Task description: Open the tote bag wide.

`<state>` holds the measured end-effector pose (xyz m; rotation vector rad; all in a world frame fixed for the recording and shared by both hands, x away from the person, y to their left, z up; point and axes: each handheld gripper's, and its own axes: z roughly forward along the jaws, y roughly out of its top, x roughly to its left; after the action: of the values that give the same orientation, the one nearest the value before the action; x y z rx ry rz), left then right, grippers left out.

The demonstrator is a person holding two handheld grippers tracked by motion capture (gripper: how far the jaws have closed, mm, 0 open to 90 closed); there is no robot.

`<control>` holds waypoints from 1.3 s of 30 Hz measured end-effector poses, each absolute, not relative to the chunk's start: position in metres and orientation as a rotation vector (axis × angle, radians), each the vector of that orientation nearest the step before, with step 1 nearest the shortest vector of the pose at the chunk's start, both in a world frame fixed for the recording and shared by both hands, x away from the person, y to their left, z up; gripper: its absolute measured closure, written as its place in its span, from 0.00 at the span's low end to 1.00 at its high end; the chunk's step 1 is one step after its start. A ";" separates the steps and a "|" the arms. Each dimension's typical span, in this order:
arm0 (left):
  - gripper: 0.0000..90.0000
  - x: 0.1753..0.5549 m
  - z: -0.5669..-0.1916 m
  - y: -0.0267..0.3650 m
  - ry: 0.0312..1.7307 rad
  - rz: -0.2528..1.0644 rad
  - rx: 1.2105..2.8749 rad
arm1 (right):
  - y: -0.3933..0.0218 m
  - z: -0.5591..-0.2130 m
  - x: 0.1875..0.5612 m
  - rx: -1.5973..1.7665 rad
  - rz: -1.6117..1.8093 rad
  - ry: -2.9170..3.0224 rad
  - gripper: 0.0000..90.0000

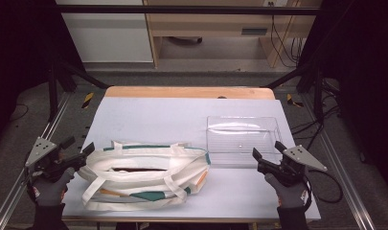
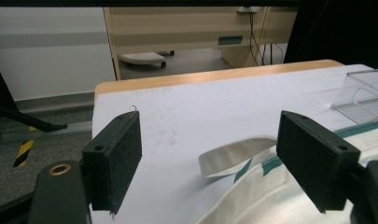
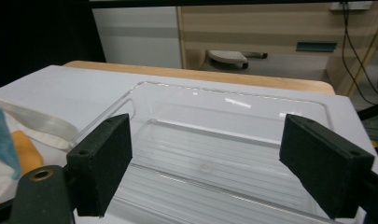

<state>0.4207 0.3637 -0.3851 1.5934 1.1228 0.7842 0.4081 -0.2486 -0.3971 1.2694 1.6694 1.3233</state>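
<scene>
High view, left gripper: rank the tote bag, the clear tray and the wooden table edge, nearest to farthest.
From the left gripper:
1. Tote bag, right beside it, front left.
2. Clear tray, across on the right.
3. Wooden table edge, along the far side.

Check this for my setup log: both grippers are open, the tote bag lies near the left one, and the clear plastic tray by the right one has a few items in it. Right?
Not quite. The clear plastic tray is empty; the right gripper view looks straight into it and shows only its ribbed floor. The rest holds: the left gripper and right gripper are both open, and the tote bag lies near the left one.
</scene>
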 end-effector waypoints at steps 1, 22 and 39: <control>0.25 0.421 -0.386 0.364 1.127 0.781 1.593 | -0.245 -0.396 0.409 1.266 1.329 1.681 0.20; 0.42 0.425 -0.404 0.375 1.151 0.664 1.705 | -0.182 -0.378 0.408 1.112 1.463 1.900 0.31; 0.86 0.427 -0.410 0.370 1.179 0.547 1.808 | -0.134 -0.366 0.418 1.006 1.525 2.001 0.41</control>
<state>0.4265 0.3700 -0.4098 1.8079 1.1789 0.5469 0.4176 -0.1342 -0.3664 1.0058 2.0008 1.5250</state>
